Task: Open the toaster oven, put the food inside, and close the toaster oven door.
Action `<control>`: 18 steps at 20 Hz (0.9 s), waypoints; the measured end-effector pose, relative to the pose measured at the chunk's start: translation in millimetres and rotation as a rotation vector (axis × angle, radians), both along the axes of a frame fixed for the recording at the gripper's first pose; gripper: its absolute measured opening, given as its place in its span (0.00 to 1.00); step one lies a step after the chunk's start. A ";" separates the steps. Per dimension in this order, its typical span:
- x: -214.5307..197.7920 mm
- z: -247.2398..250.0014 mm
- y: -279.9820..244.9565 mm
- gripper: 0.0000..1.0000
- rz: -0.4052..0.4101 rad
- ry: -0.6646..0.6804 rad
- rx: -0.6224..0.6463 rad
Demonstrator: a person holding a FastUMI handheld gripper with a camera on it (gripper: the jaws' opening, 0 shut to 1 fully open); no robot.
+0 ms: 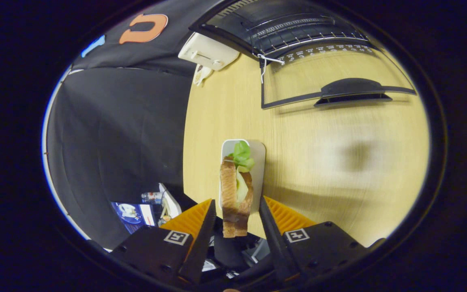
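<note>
- Wooden tabletop [322,162] is being viewed from above, with dark booth cloth lying beside it.
- At the far end, the toaster oven [282,24] is being shown with its glass door [330,77] already dropped flat onto the table, so the opening step is judged done; the rack inside is bare.
- Loading the food and closing the door are judged as remaining.
- Well short of the oven, a sandwich [235,190] is being seen standing on edge on a small white tray [258,162]: two toasted slices with green lettuce sticking out at the far end.
- The gripper [235,211] is being held spread around the sandwich's near end, neither finger visibly pressing on it.
</note>
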State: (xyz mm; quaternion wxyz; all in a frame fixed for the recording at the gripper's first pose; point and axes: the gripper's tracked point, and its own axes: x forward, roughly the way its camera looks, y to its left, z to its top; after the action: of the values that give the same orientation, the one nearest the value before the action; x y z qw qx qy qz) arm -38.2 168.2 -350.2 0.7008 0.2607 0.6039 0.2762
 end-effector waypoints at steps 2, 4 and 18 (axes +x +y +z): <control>-0.7 1.8 1.6 0.60 0.001 0.014 0.011; 1.8 4.0 2.0 0.47 0.000 0.009 0.016; 55.4 128.1 -68.5 0.34 -0.240 -0.213 0.181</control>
State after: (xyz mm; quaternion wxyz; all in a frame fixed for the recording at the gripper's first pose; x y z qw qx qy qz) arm 17.2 99.7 -222.1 0.7623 0.3621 0.4637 0.2698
